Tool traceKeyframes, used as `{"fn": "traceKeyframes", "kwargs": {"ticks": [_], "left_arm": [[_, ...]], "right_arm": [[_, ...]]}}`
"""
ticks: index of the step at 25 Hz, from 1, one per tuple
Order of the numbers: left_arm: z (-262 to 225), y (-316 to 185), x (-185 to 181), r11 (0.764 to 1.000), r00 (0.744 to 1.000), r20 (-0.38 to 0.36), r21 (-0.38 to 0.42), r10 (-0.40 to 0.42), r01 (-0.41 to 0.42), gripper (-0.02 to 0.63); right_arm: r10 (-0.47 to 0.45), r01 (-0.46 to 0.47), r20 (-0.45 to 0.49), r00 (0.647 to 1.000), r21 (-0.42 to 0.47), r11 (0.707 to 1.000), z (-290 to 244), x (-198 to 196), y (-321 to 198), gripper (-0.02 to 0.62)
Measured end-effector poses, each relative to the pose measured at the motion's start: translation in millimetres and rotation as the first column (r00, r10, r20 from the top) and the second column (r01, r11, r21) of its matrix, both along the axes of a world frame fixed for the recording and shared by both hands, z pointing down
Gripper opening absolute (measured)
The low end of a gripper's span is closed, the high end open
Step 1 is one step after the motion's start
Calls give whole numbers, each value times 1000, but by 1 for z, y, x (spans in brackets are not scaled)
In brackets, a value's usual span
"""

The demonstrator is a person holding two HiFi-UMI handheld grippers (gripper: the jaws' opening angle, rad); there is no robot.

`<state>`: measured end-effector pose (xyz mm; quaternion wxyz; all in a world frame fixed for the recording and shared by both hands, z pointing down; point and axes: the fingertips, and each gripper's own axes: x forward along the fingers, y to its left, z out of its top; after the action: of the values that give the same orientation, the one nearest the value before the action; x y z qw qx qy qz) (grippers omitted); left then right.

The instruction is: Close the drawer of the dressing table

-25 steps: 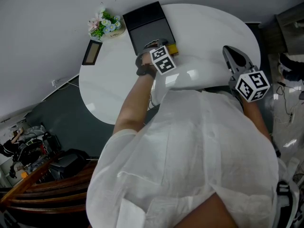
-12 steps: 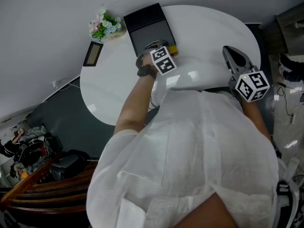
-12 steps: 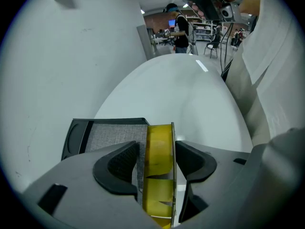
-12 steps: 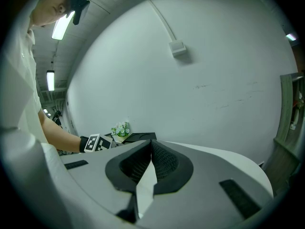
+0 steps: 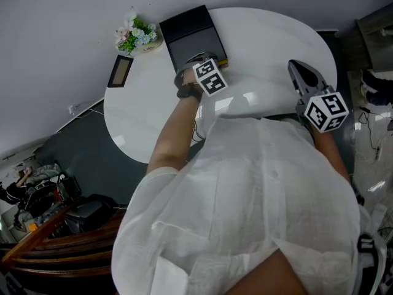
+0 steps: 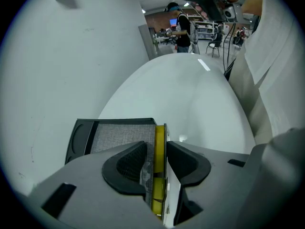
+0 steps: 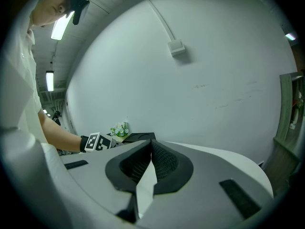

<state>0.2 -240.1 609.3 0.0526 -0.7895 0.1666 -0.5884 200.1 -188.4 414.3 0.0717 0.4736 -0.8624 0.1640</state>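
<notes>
The drawer [image 6: 119,133] is seen lying open on the white bench [image 6: 190,94] near the wall, with its grey lining exposed. Its yellow front [image 6: 160,140] is clenched between the jaws of the left hand-held gripper [image 6: 156,152]. The right hand-held gripper [image 7: 148,149] is held well apart over the near right edge of the bench, clenched on nothing. What the drawer slides into cannot be made out.

The closing push is judged to be in hand, and several faults can be foreseen. Since only a thin edge is pinched, it may be lost from the pads if the push is angled. If force is applied off the drawer's line, the drawer may be skewed and jammed. As nothing is braced by the right gripper, the whole unit may be shoved across the glossy surface towards the flowers [image 5: 136,31].
</notes>
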Motion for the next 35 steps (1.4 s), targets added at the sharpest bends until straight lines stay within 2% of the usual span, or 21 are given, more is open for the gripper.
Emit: {"fn": "traceKeyframes", "kwargs": {"ticks": [9,21,29,35], "left_arm": [[-3,-6,-2,1000,1000,-9,16,-16,16,95],[-5,-4,-1,1000,999,-33,-2,-12,12,97],[-7,-5,-1,999,997,-69,-24,-42,40,98],[-5,-9,-1,999,997,-73,-4,-36,35,100]], "right_arm": [[2,-2,0,1000,3,1000,-1,0,-2,9],[-4,4,-4,1000,4,1000,-4,-3,-6,9],[-5,5,0,1000,6,1000,-3,-5,-6,9],[-2,2,3,1000,8,1000,-3,-5,-6,9]]}}
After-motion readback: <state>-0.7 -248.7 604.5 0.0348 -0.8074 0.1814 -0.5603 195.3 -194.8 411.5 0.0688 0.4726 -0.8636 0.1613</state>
